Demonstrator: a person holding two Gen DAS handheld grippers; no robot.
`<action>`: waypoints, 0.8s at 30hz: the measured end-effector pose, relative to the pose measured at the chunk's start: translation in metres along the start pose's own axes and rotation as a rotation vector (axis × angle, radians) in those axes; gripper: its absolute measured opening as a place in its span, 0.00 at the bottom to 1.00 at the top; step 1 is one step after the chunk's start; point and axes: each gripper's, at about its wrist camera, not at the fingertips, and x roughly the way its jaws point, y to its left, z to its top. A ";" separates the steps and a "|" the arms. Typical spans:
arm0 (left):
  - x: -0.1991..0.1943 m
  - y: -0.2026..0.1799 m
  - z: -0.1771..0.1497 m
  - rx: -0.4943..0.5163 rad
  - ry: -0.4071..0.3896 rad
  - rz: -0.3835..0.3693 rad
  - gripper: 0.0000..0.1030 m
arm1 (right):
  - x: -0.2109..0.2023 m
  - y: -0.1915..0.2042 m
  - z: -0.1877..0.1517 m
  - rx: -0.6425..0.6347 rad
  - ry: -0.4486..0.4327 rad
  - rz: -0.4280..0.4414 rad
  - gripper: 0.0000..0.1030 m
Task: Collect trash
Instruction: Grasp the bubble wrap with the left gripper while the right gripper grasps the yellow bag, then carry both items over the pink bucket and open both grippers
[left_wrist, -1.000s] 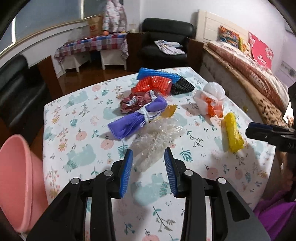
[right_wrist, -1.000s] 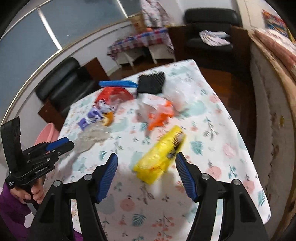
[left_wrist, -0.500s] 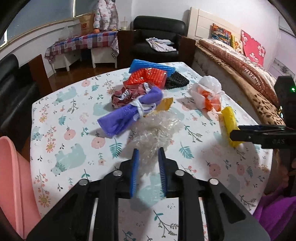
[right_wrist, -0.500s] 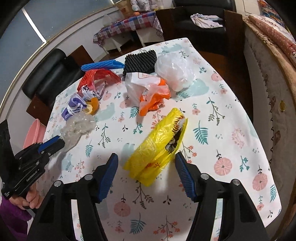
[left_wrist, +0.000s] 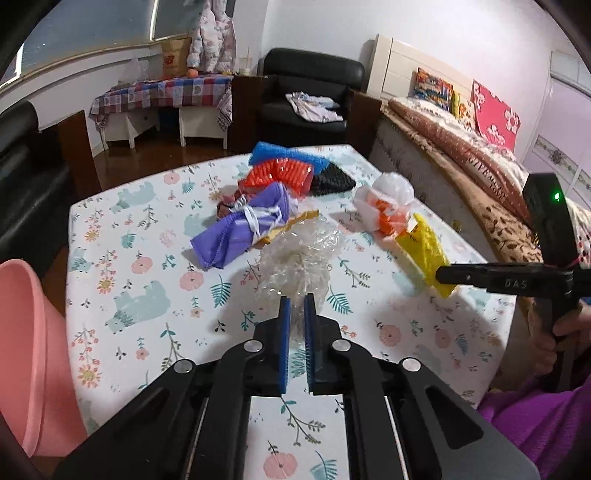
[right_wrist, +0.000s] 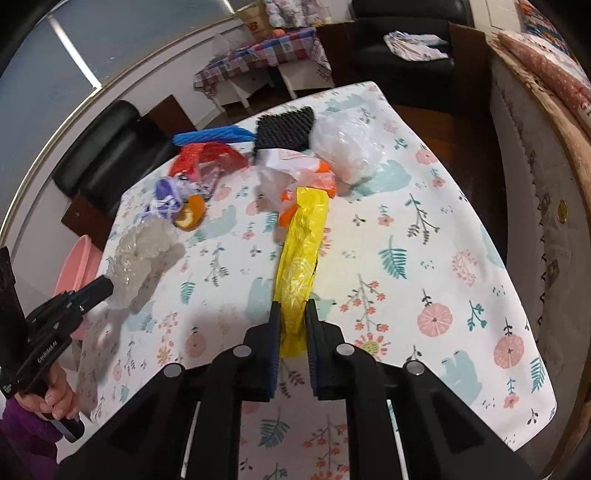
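Jaws of both grippers angled downward, closing: left gripper (left_wrist: 296, 301) on clear wrap (left_wrist: 295, 258), right gripper (right_wrist: 291, 306) on yellow bag (right_wrist: 301, 254).

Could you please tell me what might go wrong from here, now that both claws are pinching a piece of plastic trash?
1. The left claw, closing, pinches only the near tip of the clear plastic wrap; it may slip free on lifting.
2. The right claw, closing, holds one end of the yellow bag, whose far end touches the orange and white bag and could drag it.
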 end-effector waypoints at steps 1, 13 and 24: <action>-0.006 0.000 0.000 -0.007 -0.011 0.001 0.06 | -0.001 0.002 0.000 -0.010 -0.005 0.008 0.12; -0.051 0.007 -0.009 -0.100 -0.094 0.064 0.06 | -0.002 0.052 0.006 -0.165 -0.026 0.099 0.11; -0.091 0.024 -0.019 -0.199 -0.191 0.156 0.06 | 0.008 0.114 0.016 -0.306 -0.029 0.231 0.12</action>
